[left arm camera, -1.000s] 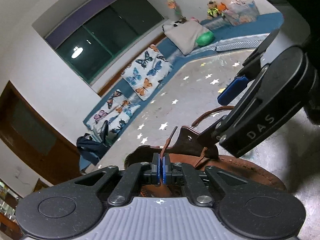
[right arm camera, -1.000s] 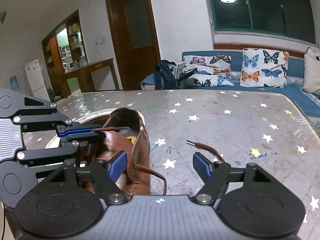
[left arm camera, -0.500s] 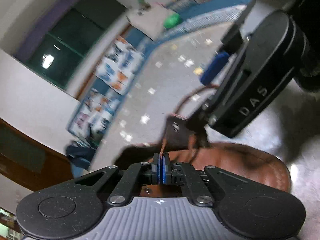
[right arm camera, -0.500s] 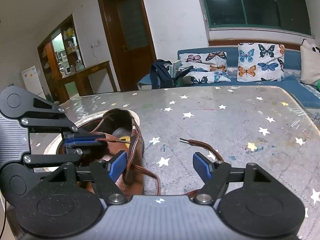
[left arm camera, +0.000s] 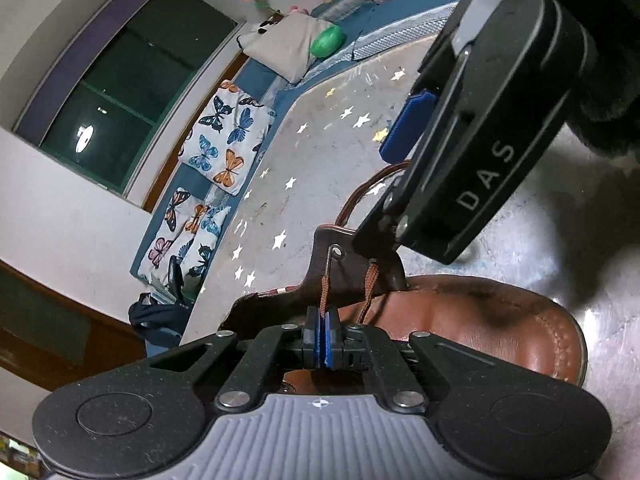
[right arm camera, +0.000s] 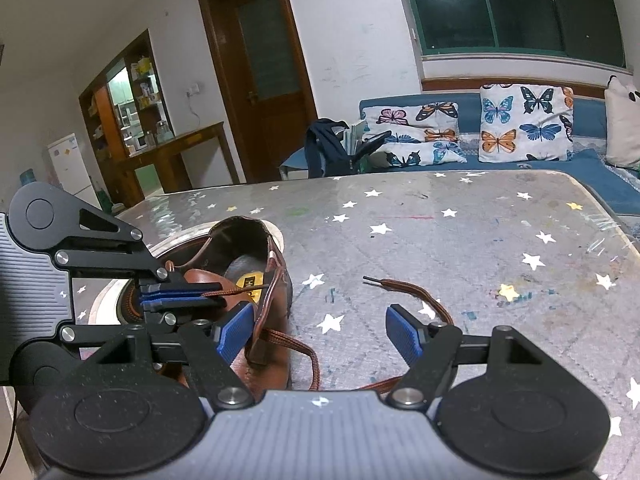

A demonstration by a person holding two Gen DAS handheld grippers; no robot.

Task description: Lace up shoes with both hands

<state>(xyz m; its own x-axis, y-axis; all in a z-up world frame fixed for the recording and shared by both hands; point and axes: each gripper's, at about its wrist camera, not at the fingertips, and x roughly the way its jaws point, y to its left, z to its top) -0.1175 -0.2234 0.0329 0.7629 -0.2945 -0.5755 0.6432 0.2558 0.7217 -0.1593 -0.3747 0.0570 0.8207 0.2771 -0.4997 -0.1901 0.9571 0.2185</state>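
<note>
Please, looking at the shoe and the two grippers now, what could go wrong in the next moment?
1. The left gripper pinches the brown lace close to its tip, which is aimed at an eyelet. The thin tip may bend or miss the hole.
2. The right gripper is open and holds nothing, so the brown shoe could slide on the glossy table when the lace is pushed.
3. The free lace end lies loose and may snag.

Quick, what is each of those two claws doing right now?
Left gripper: closed on one end of the brown shoelace, by the shoe.
Right gripper: open, holding nothing; the lace's other end lies on the table.
</note>
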